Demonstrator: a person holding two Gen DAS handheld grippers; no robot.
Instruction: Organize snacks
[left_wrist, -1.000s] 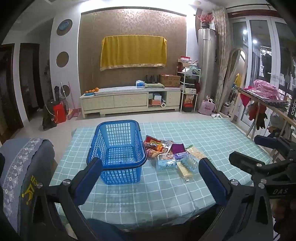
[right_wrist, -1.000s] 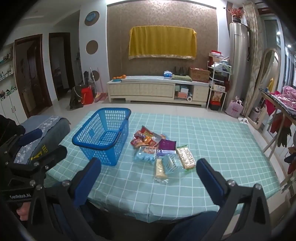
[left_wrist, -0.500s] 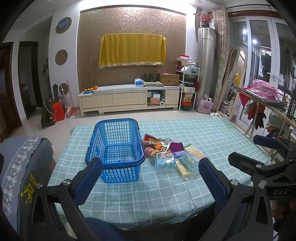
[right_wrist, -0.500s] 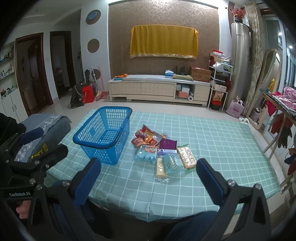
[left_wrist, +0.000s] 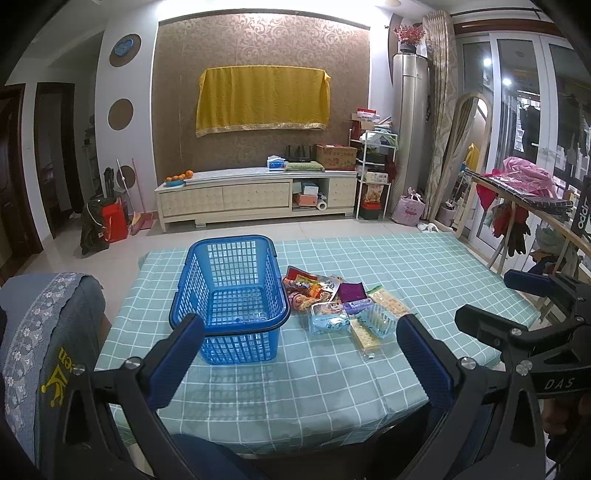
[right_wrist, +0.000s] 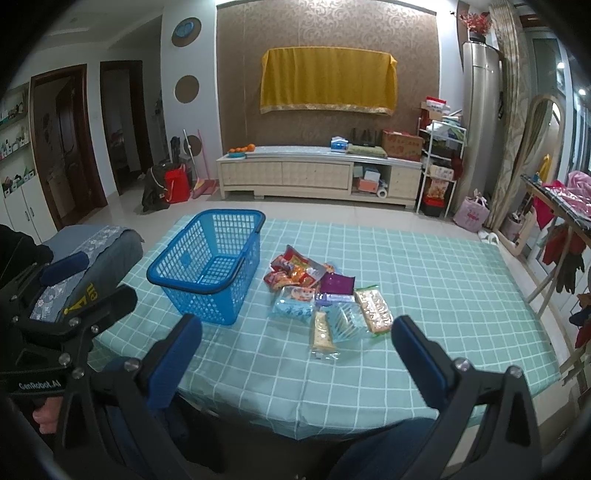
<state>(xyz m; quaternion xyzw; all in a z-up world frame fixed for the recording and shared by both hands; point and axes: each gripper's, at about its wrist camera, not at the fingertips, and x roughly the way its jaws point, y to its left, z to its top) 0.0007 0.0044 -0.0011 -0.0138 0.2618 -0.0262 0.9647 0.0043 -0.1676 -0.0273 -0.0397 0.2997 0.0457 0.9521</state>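
Note:
An empty blue plastic basket (left_wrist: 231, 295) (right_wrist: 210, 264) stands on the table with the green checked cloth (left_wrist: 424, 273) (right_wrist: 424, 273). To its right lies a pile of several snack packets (left_wrist: 340, 302) (right_wrist: 325, 295): red and orange bags, a purple pack, pale blue packs, cracker sleeves. My left gripper (left_wrist: 299, 332) hovers open above the near table edge, in front of basket and snacks. My right gripper (right_wrist: 295, 334) is open too, short of the pile. Both hold nothing. Each gripper shows at the side of the other's view.
A grey-blue padded chair back (left_wrist: 40, 332) stands at the table's left. A clothes rack with garments (left_wrist: 524, 199) runs along the right. Beyond the table are tiled floor and a long low cabinet (left_wrist: 255, 199).
Both views shift slightly: the basket and snacks sit a little lower and nearer, so both grippers have eased forward. Both stay open and empty.

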